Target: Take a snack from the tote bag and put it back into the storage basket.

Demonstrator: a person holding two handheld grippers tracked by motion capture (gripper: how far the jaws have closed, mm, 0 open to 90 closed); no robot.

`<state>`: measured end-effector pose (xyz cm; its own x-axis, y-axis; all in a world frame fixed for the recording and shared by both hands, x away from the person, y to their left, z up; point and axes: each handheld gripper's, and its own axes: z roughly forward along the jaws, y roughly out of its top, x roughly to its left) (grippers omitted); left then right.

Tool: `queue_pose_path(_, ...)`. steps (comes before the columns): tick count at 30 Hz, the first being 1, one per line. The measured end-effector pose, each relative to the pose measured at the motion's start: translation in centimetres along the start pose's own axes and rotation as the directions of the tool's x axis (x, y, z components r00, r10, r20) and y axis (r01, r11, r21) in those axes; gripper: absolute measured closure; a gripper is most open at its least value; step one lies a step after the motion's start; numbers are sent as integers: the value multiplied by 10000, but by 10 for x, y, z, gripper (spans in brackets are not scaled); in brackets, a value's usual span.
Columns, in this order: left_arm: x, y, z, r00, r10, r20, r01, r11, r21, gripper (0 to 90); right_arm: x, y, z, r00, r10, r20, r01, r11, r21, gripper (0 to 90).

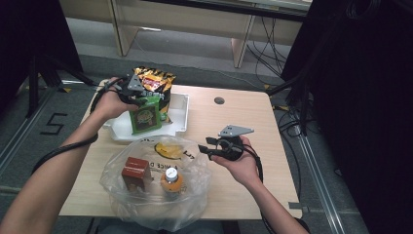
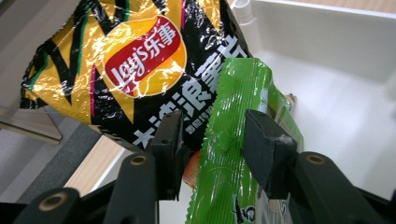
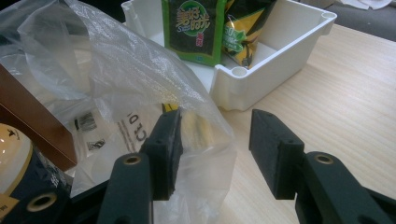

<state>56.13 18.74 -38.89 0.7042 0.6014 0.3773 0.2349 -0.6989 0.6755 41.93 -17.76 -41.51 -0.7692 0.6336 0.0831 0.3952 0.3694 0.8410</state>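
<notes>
Left tool [image 2: 210, 140], clamped on the upper edge of the green snack packet [image 1: 144, 116], holds it upright over the white tray [image 1: 181, 114], while the right tool [image 3: 212, 149], jaws apart, sits nearer the plastic bag [image 1: 195, 183] on the desk [image 1: 243, 117].

The desk [image 1: 253, 126] was pale, matt wood grain. The tray [image 3: 280, 46] looked like smooth white plastic. The crisp packet [image 2: 116, 60] and green packet [image 2: 233, 140] were glossy crinkled foil; the bag [image 3: 116, 70] was thin, clear, wrinkled plastic.
</notes>
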Motion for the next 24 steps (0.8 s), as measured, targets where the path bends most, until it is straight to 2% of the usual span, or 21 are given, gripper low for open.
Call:
queue_pose_path(5,-1,-4,2,9990,-408,-167,405,9990,-169,569,0,0,0,10000,-5,15,5,10000,8,546)
queue_pose_path(12,-1,-6,1,9982,-543,-260,537,9983,-241,555,2,0,2,9999,61,-91,-59,9998,168,546)
queue_pose_path(13,-2,-6,1,9979,-574,-292,566,9981,-255,555,2,-1,3,10000,30,-59,-30,10000,3,545)
queue_pose_path(15,-3,-7,1,9974,-608,-397,597,9978,-289,553,2,-1,3,9999,47,-90,-46,10000,57,545)
queue_pose_path(21,-4,-6,0,9956,-909,-206,898,9947,-495,541,2,0,3,9999,81,-102,-80,9999,92,545)
queue_pose_path(24,-4,-6,-1,9962,-857,-135,849,9952,-493,537,2,-1,4,10000,43,-80,-43,10000,-6,545)
